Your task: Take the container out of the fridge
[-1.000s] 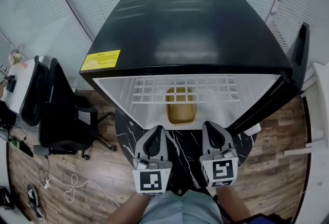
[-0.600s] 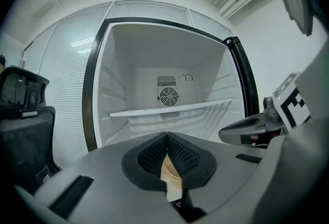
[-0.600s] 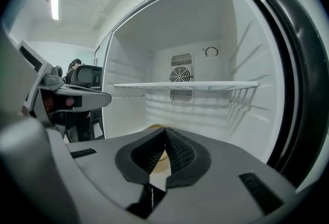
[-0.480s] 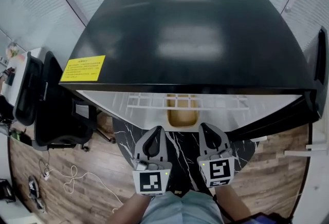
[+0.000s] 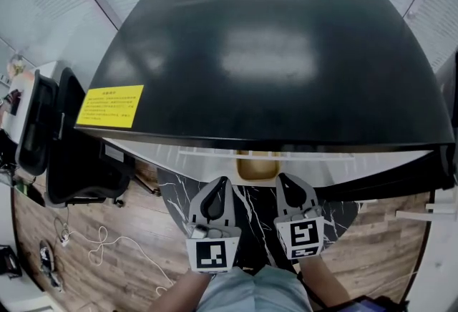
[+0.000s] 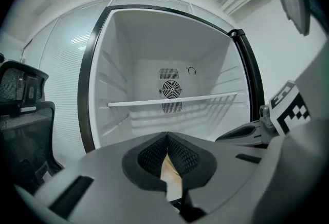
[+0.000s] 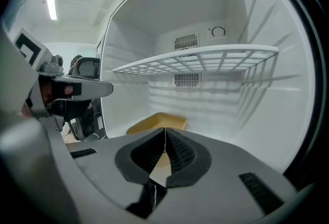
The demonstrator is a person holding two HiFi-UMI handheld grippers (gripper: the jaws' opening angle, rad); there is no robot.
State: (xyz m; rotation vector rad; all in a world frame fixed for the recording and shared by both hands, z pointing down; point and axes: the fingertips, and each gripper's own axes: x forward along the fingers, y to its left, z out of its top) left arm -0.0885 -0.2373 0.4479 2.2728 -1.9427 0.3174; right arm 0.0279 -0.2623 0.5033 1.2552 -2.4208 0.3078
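Observation:
A tan open container (image 5: 257, 168) sits on the white floor of the open black fridge (image 5: 272, 53), below a wire shelf (image 7: 200, 61). In the head view only its near edge shows under the fridge top. The right gripper view shows the container (image 7: 154, 122) just beyond my right gripper (image 7: 165, 129), whose jaws are shut and empty. My left gripper (image 6: 167, 135) is also shut with nothing held, and the container (image 6: 172, 179) peeks through behind its pads. Both grippers (image 5: 220, 179) (image 5: 283, 176) hover side by side in front of the opening, apart from the container.
A black office chair (image 5: 79, 167) stands left of the fridge. The fridge rests on a dark marbled base (image 5: 250, 214) over a wooden floor with a white cable (image 5: 93, 253). The fridge door's edge (image 5: 452, 89) shows at the far right.
The head view has moved forward, so the fridge top now hides most of the interior and container. Both grippers stay shut, side by side before the opening.

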